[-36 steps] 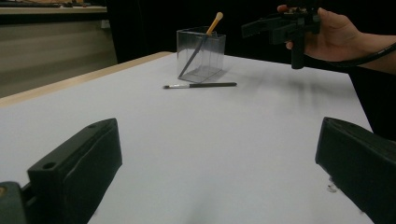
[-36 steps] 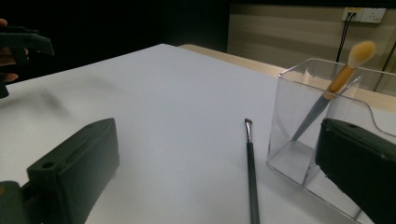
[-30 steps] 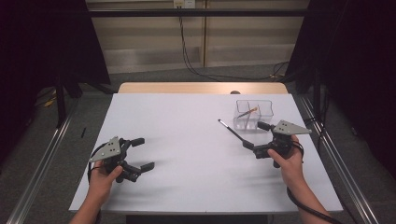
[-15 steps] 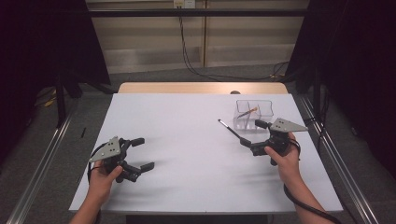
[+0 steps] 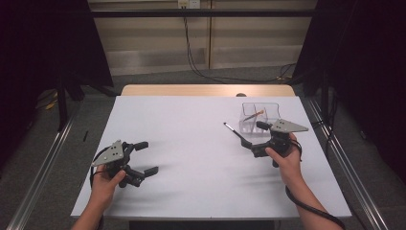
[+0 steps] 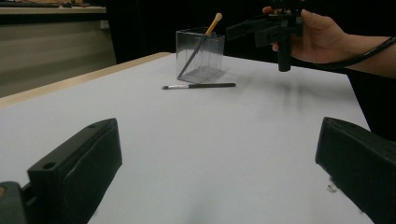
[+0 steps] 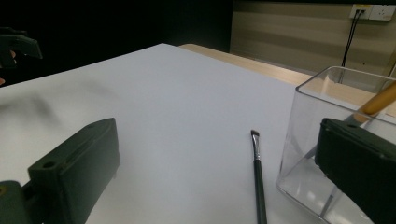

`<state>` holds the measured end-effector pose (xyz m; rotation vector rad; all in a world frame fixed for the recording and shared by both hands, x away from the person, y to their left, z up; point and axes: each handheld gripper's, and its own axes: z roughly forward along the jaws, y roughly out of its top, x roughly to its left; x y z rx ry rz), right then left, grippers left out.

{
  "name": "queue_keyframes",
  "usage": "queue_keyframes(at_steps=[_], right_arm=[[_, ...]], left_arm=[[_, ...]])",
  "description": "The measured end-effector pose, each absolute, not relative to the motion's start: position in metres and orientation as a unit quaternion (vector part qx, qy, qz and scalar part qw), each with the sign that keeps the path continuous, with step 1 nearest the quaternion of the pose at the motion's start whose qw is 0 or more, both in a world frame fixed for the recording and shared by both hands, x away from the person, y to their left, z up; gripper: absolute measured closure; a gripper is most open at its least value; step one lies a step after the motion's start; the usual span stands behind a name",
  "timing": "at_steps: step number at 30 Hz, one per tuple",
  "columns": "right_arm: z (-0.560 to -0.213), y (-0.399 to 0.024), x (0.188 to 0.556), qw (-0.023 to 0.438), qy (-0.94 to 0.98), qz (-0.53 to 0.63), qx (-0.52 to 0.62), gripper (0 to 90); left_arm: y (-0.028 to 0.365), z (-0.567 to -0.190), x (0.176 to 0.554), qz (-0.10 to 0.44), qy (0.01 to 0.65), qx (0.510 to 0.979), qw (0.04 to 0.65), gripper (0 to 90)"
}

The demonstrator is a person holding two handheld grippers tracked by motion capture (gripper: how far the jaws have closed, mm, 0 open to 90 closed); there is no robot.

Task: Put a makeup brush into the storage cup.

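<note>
Approach to black brush, pickup not yet made.
My right gripper (image 5: 252,138), jaws wide and empty, hovers above the black brush (image 7: 258,179) lying beside the clear box (image 5: 260,116) near the table's (image 5: 191,143) far right corner; next I lower and close.

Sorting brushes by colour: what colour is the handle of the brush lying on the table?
Black handle on the brush, clearest in the right gripper view.

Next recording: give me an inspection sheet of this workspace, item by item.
Surface: white table, wooden strip at its far edge.
Job's things: black brush lying flat beside the clear box; wooden-handled brush leaning inside the box.
Clutter: nothing seen.
Grippers: left gripper open, low over the table; right gripper open, near the black brush.
Cables: gripper cable trailing along the right forearm; wall cables behind.
Surroundings: dark curtains, floor rails.
</note>
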<state>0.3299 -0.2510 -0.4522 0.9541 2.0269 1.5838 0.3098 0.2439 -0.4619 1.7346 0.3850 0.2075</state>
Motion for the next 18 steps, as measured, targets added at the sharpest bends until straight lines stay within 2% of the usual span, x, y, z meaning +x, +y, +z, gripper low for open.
queue_keyframes(at_steps=[18], right_arm=[[-0.459,-0.233,0.349,0.178,0.745,0.546,0.340,0.0]], left_arm=[[0.244,-0.462,0.310,0.089,0.169,0.756,0.627,0.5]])
